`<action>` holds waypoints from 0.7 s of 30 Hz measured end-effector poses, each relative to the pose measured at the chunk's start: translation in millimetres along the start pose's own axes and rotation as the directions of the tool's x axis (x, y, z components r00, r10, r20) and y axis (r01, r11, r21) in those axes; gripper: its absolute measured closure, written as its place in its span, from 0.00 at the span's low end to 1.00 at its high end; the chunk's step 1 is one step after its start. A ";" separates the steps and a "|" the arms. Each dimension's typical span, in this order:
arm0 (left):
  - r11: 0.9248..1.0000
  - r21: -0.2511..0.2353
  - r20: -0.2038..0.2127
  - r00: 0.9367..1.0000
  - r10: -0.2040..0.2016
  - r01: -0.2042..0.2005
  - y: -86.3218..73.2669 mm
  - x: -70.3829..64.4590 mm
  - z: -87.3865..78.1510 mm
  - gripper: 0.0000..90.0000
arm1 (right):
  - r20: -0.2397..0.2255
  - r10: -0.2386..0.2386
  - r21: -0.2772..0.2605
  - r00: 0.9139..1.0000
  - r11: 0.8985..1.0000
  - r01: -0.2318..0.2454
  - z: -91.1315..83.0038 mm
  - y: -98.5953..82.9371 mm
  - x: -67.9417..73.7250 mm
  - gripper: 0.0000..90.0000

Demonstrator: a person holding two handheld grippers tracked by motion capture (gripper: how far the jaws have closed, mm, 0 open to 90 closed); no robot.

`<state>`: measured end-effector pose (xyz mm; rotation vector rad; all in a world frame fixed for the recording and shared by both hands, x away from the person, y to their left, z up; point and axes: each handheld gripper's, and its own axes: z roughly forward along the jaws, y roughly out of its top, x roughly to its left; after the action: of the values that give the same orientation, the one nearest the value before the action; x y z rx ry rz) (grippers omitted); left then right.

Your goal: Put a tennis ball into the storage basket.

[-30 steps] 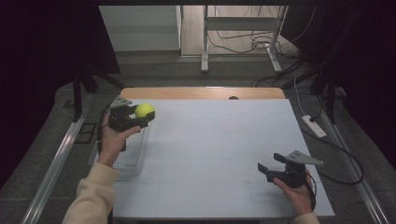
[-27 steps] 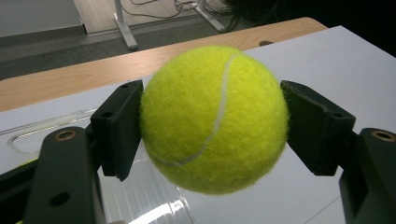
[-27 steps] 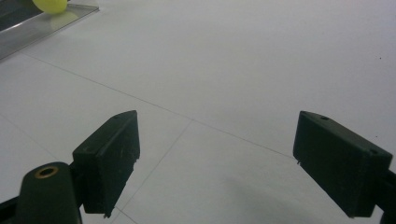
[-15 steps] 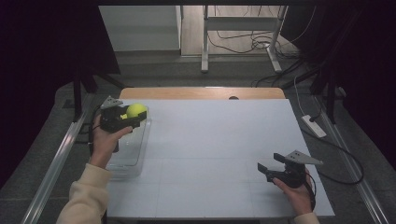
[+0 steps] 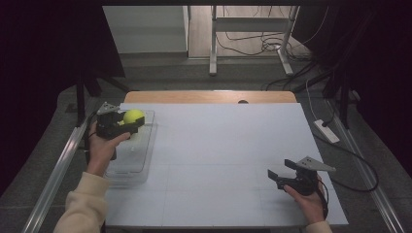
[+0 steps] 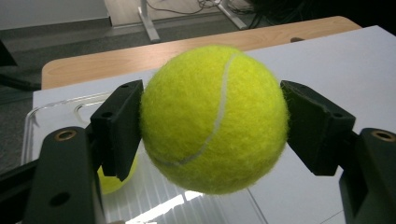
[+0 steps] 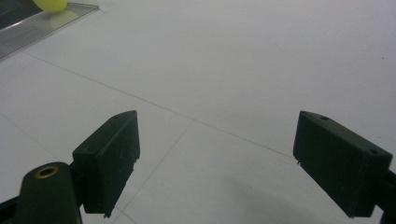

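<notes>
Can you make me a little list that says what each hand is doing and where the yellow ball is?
left gripper: shut on the tennis ball, held above the clear tray
right gripper: open, holding nothing, low over the white table near its right front corner
clear tray: at the table's left edge
inside the tray: something else yellow peeks out below the left jaw; too hidden to name
table: white top, wooden strip at the far edge

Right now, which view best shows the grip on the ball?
The left gripper view: the ball sits close up, pinched between both pads. The high view shows the ball small in the left gripper above the clear tray. The right gripper view shows a yellow sliver, unclear which ball.
</notes>
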<state>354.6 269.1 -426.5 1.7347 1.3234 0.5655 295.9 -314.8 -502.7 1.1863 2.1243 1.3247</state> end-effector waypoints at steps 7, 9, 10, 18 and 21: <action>1.000 0.010 -0.022 1.000 -0.005 0.005 -4.0 7.9 -2.3 0.30 | 0.001 -0.004 0.001 1.000 1.000 0.004 0.5 0.2 0.3 0.17; 1.000 0.015 -0.033 0.999 -0.008 0.008 -6.0 11.3 -2.4 0.30 | 0.001 -0.004 0.002 1.000 1.000 0.004 0.7 0.1 0.4 0.17; 1.000 0.019 -0.038 0.999 -0.009 0.010 -6.9 12.6 -2.4 0.30 | 0.001 -0.005 0.003 1.000 1.000 0.005 0.8 0.1 0.4 0.17; 0.999 0.029 -0.064 0.998 -0.019 0.021 -11.8 23.0 -5.3 0.30 | -0.001 -0.004 0.003 1.000 1.000 0.004 1.2 -0.1 0.4 0.17; 0.999 0.033 -0.071 0.997 -0.022 0.024 -13.6 25.9 -6.3 0.30 | 0.000 -0.005 0.004 1.000 1.000 0.005 1.2 -0.2 0.2 0.17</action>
<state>351.0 296.5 -438.2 1.7386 1.4082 0.5989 296.5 -314.0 -503.5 1.1822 2.1300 1.3191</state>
